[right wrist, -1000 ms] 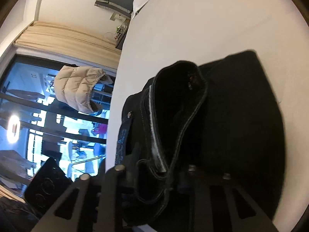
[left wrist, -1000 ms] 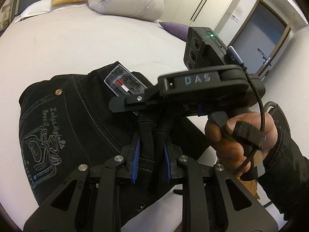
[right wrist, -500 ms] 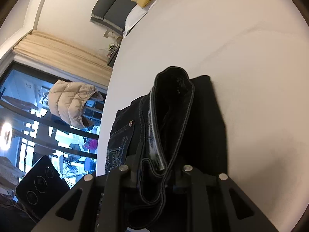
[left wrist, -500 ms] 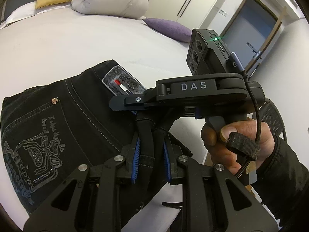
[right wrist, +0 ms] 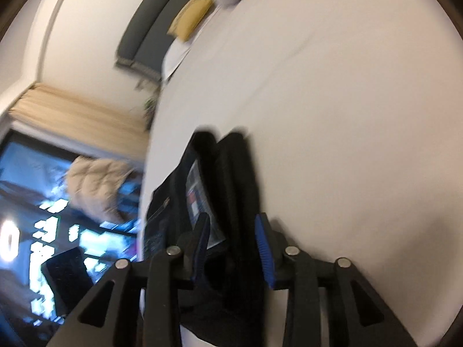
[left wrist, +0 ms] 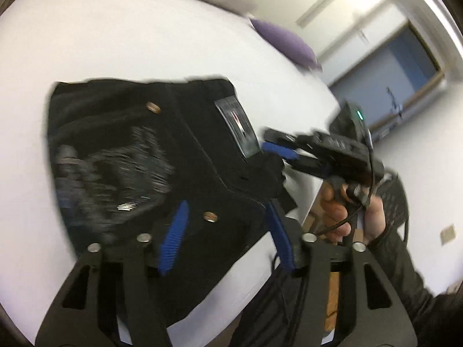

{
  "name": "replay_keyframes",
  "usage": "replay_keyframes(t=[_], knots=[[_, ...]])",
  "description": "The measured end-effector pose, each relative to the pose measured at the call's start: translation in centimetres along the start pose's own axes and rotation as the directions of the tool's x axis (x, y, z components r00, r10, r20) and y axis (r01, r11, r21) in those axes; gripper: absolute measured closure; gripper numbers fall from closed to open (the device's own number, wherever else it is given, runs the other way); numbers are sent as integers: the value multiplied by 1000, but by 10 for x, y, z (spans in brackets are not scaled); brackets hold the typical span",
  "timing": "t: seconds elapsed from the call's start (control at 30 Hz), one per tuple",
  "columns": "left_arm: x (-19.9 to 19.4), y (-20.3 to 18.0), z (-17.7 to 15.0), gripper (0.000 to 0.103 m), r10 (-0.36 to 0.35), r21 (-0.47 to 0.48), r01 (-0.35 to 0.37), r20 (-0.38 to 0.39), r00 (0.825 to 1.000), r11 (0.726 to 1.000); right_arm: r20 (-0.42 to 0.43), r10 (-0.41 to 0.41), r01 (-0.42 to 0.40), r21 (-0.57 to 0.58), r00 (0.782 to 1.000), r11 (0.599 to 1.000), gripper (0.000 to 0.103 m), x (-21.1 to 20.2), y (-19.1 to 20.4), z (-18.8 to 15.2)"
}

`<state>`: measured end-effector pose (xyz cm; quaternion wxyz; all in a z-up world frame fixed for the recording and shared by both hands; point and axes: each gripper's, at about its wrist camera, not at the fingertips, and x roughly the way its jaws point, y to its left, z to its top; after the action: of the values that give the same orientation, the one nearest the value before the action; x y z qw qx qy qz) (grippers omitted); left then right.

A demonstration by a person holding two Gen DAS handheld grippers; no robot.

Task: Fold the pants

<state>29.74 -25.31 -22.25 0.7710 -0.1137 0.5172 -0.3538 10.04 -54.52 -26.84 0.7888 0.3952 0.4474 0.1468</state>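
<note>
On white bed (left wrist: 121,37): black pants (left wrist: 139,150) folded into compact stack near edge, waistband end toward you. Your left gripper (left wrist: 225,231) jaws opening, blue pads apart, denim between them but no longer pinched. Your right gripper (right wrist: 231,248) jaws also opening, waistband fold loose between its pads. Stack's long axis runs away from right fingers, across left view. Both hands at near end; left sits over pocket side. Judgement: fold looks nearly done; next, back straight off without dragging cloth.

The black pants (left wrist: 150,156) lie folded into a compact bundle on the white bed (left wrist: 121,37), near its edge. Back pocket embroidery and waistband label face up.
</note>
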Motion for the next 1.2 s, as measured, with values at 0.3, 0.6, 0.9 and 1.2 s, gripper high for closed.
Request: replay_keyframes(t=[0.3, 0.6, 0.9, 1.2], knots=[[26, 35, 19, 45, 191, 24, -190, -52, 980, 982, -72, -328, 286, -341, 942, 895, 67, 32, 69, -43], [46, 40, 19, 45, 267, 61, -262, -88, 960, 963, -51, -412, 362, -389, 910, 847, 59, 21, 80, -61], [12, 48, 21, 44, 240, 6, -240, -63, 969, 971, 22, -377, 368, -279, 926, 887, 35, -12, 73, -14], [-24, 131, 1, 32, 224, -267, -236, -73, 972, 935, -148, -293, 259, -215, 944, 942, 35, 55, 40, 31]])
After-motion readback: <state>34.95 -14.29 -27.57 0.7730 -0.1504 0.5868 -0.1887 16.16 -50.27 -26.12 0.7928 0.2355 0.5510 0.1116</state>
